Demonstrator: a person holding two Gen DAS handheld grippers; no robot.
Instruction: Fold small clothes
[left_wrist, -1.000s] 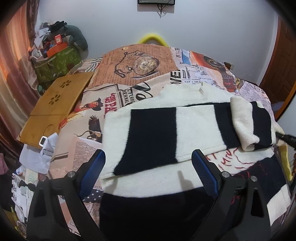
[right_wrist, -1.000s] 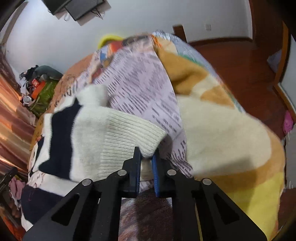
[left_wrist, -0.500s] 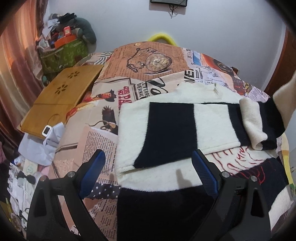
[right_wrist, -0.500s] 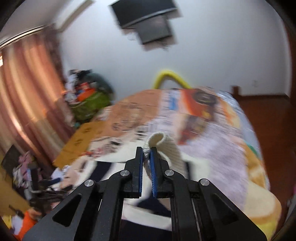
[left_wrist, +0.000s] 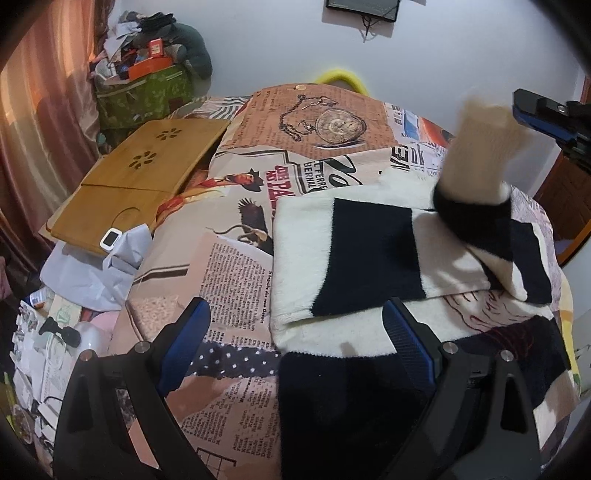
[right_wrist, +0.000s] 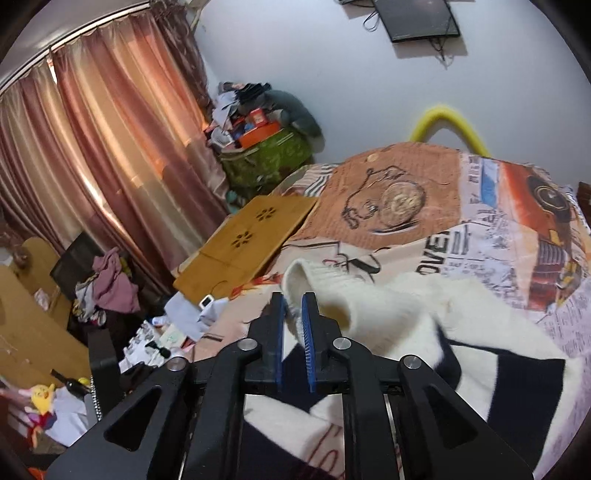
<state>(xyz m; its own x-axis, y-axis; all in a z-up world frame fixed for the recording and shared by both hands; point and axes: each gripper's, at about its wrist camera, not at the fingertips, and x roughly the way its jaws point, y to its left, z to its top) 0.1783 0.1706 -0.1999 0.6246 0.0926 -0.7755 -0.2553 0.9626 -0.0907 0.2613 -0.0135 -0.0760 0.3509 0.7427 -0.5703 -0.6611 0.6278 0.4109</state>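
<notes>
The sweater is spread over the bed's right half, one sleeve lifted above its right edge. A board is laid on the bed's left edge, a small device at its near corner. A bag is set behind the board, apparently beside the far left corner.

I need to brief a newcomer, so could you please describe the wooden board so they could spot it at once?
Start at the bed with the newspaper-print cover. Along its side nearest the pink curtains lies a flat wooden board, one corner resting on the cover. Two flower-shaped cut-outs set it apart from the loose paper and clutter below.
</notes>
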